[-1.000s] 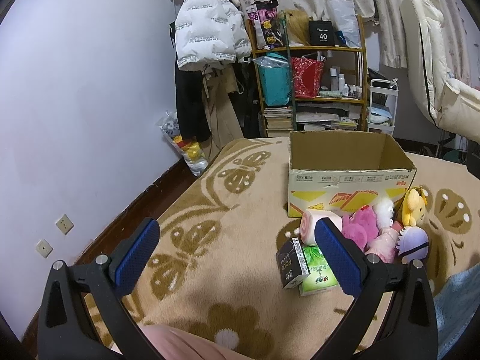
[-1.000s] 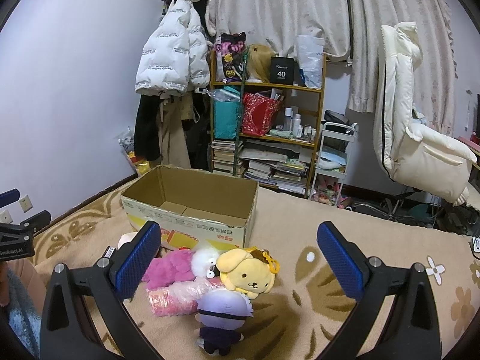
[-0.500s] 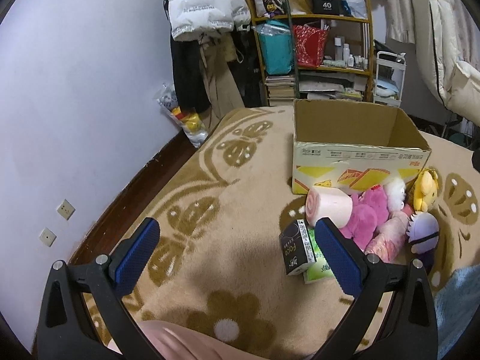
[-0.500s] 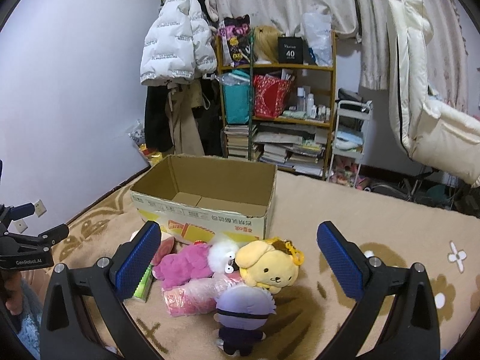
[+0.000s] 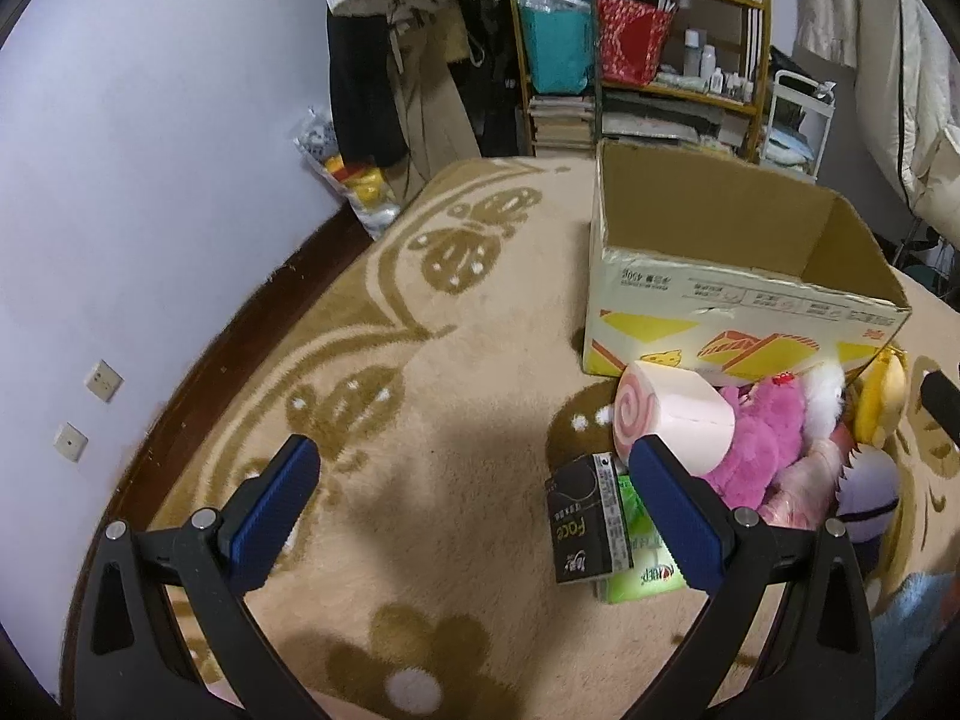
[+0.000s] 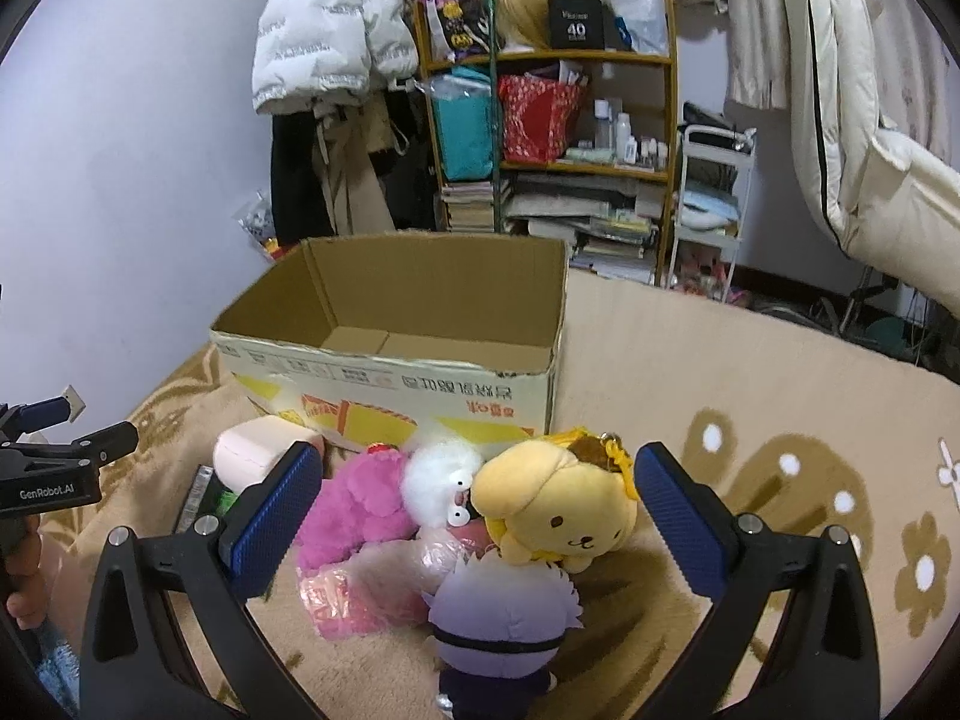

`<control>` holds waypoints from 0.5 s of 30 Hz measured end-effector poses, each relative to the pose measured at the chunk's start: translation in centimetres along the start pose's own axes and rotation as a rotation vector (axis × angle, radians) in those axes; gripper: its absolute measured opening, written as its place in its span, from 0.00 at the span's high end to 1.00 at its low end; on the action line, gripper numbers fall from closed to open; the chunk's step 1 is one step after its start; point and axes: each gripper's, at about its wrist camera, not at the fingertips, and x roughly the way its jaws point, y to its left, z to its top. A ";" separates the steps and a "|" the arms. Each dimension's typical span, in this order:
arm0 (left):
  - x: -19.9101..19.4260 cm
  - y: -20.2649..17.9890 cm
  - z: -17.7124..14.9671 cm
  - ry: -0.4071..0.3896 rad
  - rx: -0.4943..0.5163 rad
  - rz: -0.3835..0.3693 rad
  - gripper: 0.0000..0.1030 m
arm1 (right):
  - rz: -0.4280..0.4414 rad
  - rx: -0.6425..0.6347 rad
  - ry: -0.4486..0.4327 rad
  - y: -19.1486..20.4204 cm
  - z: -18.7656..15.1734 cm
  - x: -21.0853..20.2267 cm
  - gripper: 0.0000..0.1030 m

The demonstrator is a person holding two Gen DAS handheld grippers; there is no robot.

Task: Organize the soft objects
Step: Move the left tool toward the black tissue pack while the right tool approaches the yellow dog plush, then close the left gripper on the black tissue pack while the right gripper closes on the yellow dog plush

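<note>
An open, empty cardboard box (image 6: 384, 384) (image 5: 738, 300) stands on the carpet. In front of it lies a pile of soft things: a yellow dog plush (image 6: 558, 516), a pink plush (image 6: 354, 504) (image 5: 762, 438), a purple-haired doll (image 6: 504, 618), a pink swirl-roll cushion (image 5: 672, 414) and a pink plastic-wrapped bundle (image 6: 348, 594). My right gripper (image 6: 474, 516) is open, low over the pile, empty. My left gripper (image 5: 474, 510) is open and empty over bare carpet, left of the pile.
A black tissue pack (image 5: 585, 522) lies on a green pack (image 5: 645, 564) beside the pile. A shelf (image 6: 552, 138) full of books and bags, hanging coats (image 6: 336, 60) and a white cart (image 6: 708, 204) stand behind the box. The purple wall (image 5: 150, 150) runs along the left.
Both grippers have moved forward and tilted down toward the pile and box; the toys and box look larger. Both stay open.
</note>
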 end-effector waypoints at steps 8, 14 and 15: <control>2.7 0.0 0.0 0.061 -0.051 -0.039 0.01 | 0.001 0.044 0.047 -1.0 -0.3 2.5 0.00; 4.3 -0.2 -0.3 0.106 -0.054 -0.052 0.01 | 0.003 0.092 0.069 -2.1 -0.2 4.1 0.00; 4.5 -0.3 -0.4 0.115 -0.053 -0.054 0.01 | 0.005 0.101 0.075 -2.2 -0.2 4.4 0.00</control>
